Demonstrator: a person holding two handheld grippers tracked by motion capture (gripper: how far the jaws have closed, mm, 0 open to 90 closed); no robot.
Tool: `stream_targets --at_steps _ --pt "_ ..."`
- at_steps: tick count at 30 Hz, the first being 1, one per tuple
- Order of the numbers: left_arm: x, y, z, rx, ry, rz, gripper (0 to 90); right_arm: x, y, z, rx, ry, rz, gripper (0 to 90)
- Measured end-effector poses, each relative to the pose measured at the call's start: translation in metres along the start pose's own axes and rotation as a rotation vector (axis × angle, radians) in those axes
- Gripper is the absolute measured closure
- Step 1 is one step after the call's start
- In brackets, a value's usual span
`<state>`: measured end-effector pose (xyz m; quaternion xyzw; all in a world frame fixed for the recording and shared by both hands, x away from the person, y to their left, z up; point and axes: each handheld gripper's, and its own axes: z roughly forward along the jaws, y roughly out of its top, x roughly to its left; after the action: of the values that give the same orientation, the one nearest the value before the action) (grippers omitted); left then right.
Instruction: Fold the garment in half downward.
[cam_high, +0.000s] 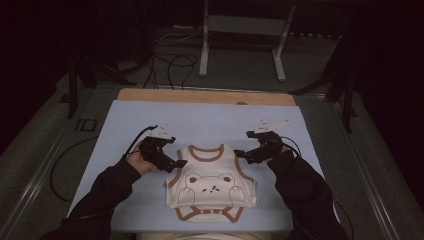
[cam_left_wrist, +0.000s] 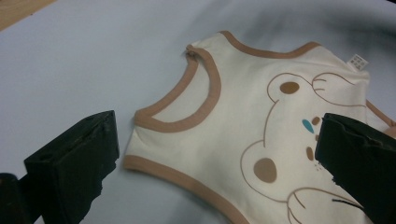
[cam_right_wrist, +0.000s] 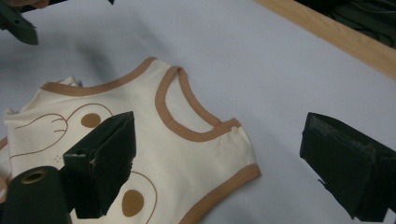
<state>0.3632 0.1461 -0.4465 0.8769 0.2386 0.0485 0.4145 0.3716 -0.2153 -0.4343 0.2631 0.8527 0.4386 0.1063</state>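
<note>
A dim lab or recording studio: a wooden counter (cam_high: 205, 96) under a pale blue mat (cam_high: 200, 122), dark surroundings, loose cables (cam_high: 172, 67) on grey carpet, and a metal stand (cam_high: 245, 25) behind.

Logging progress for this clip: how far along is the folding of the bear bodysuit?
Done: the bodysuit lies flat on the blue mat, its bottom apparently folded up once. In hand: the left gripper and right gripper, jaws open, sit at its shoulders without gripping. Left: probably the remaining folds.
</note>
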Motion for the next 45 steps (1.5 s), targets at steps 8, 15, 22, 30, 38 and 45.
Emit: stream_targets --at_steps 8,15,22,30,38,45 --pt "0.015 -0.007 0.019 0.036 0.001 -0.021 0.5 -0.011 -0.007 0.02 0.036 0.027 0.011 12.8" --pt "0.023 -0.013 0.032 0.053 -0.007 -0.002 0.5 -0.021 -0.019 0.039 0.059 0.032 0.018 13.4" --pt "0.033 -0.019 0.045 0.043 -0.031 -0.027 0.5 -0.03 -0.027 0.057 0.077 0.056 0.065 14.1" --pt "0.04 -0.022 0.058 0.092 0.028 -0.026 4.6 -0.033 -0.034 0.077 0.132 0.051 0.049 13.6" --pt "0.047 -0.027 0.063 0.099 0.062 -0.032 16.4 -0.039 -0.039 0.088 0.176 0.025 0.043 31.1" --pt "0.047 -0.03 0.068 0.131 0.087 -0.01 29.7 -0.038 -0.039 0.088 0.211 -0.013 -0.014 45.9"
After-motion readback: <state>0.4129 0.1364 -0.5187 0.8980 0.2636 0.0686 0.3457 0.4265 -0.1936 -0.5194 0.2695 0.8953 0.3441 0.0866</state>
